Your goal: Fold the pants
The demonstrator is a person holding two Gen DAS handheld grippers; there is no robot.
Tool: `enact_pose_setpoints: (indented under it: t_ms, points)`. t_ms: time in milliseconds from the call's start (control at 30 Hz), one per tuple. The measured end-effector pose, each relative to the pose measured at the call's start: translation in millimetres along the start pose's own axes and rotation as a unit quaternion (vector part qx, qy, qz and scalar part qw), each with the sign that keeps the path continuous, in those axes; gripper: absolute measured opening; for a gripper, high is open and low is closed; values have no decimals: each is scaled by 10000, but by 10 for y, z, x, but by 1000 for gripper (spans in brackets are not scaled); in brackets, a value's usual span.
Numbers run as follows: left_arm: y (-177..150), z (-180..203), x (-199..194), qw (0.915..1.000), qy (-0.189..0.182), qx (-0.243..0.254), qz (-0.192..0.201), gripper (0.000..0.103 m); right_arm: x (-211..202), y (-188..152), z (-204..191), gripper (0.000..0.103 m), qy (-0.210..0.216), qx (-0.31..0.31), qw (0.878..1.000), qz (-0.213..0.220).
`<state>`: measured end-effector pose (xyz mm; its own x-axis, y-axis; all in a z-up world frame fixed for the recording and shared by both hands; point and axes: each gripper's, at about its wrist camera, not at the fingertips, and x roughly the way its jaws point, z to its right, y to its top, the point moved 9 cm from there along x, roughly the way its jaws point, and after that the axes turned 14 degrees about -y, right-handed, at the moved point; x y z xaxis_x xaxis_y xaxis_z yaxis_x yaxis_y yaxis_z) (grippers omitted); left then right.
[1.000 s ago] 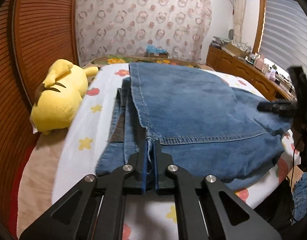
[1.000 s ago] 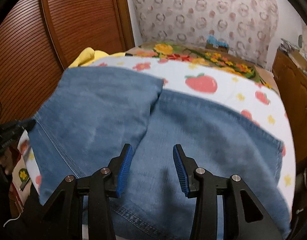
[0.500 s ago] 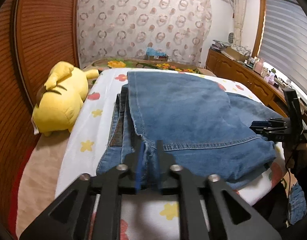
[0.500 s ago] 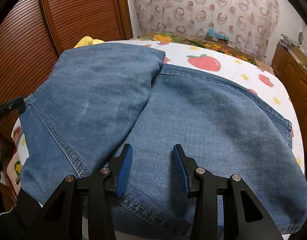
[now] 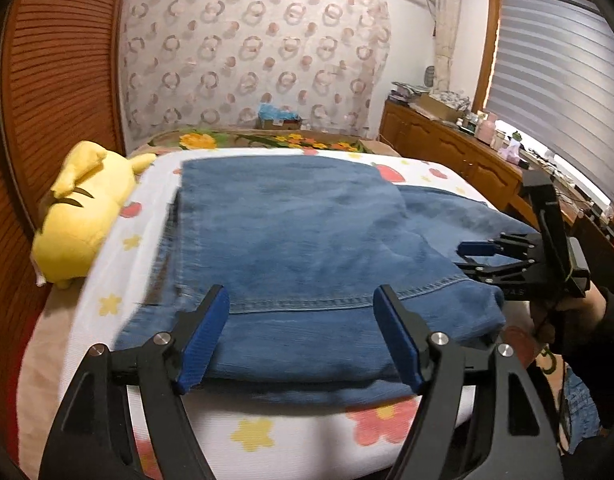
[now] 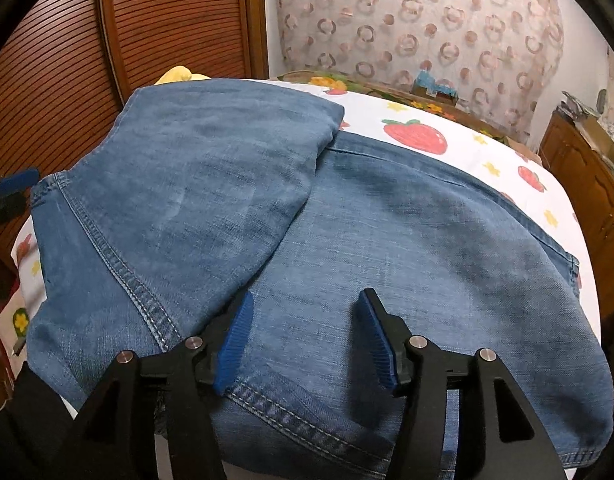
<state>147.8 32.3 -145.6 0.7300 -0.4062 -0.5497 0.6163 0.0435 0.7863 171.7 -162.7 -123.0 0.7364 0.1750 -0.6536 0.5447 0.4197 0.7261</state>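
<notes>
Between the left gripper's (image 5: 299,332) blue pads, nothing now — its jaws have just been opening, and they stand wide above the near hem, off the cloth. Over on the right gripper (image 6: 303,340), the jaws have also just been opening; they hover partly apart over denim, pinching nothing. And the jeans (image 5: 307,248) lie on the bed (image 5: 251,432), one part folded over the other. Looks like thick, floppy denim: heavy enough to sag, not slippery. Best bet, I'd say, is gripping the stitched hem, both layers together. Yellow plush (image 5: 79,216) sits alongside.
</notes>
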Motion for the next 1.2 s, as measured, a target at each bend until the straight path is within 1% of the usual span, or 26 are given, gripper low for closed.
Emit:
enact_pose_setpoints:
  t_ms: [267,400,600,733,867,1100,1200]
  points:
    - [-116,178,207,9997,-57,97,-215,75,-11,-2,-5,58,-31,-30,10000,5]
    - [-156,253,289,9994,-210,74,-272,75,-11,-9,-2,58,-37,-50,10000,-11]
    - [-226,312,413,9986,-263,95,-439,75,-79,-64,38,58,41,-29,9999,-156]
    - [-292,326,501,9979,-263,110,-583,75,-259,-125,192,58,-22,114,9999,-23]
    - [-321,331,532,9978,-200,154,-613,75,-489,-204,400,58,-70,315,9994,141]
    - [-335,326,556,9978,-163,168,-613,75,-803,-402,876,58,-534,653,9959,314]
    - [-336,325,557,9979,-163,169,-607,75,-916,-524,1135,58,-846,881,9918,377]
